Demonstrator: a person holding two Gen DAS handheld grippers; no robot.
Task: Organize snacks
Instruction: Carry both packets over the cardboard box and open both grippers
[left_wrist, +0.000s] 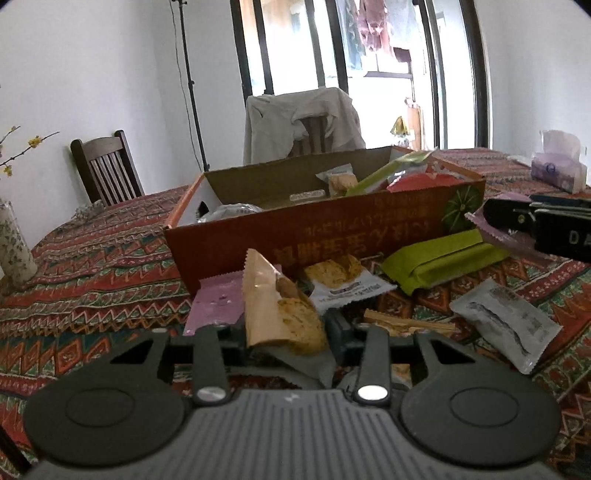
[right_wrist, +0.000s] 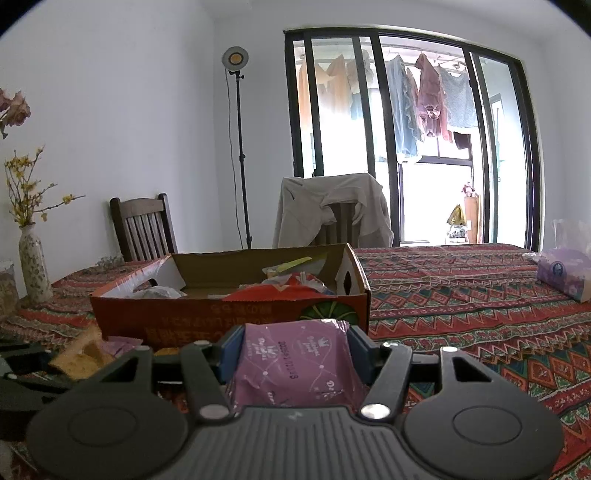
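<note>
My left gripper (left_wrist: 286, 328) is shut on a tan bread packet (left_wrist: 280, 306), held just above the table in front of the red cardboard box (left_wrist: 332, 225). My right gripper (right_wrist: 293, 350) is shut on a purple snack packet (right_wrist: 295, 365) near the box's front right corner (right_wrist: 229, 317). The right gripper also shows in the left wrist view (left_wrist: 491, 218) with the purple packet (left_wrist: 506, 236). The box holds several snacks. Loose on the table lie a green packet (left_wrist: 443, 262), a white biscuit packet (left_wrist: 343, 284), a grey packet (left_wrist: 506, 325) and another purple packet (left_wrist: 218, 306).
The table has a patterned red cloth (right_wrist: 461, 295). A flowered vase (right_wrist: 35, 266) stands at the left, a tissue pack (right_wrist: 565, 273) at the right. Two chairs (right_wrist: 144, 229) stand behind the table, one draped with a jacket (right_wrist: 332, 210). A lamp stand (right_wrist: 240, 147) is by the wall.
</note>
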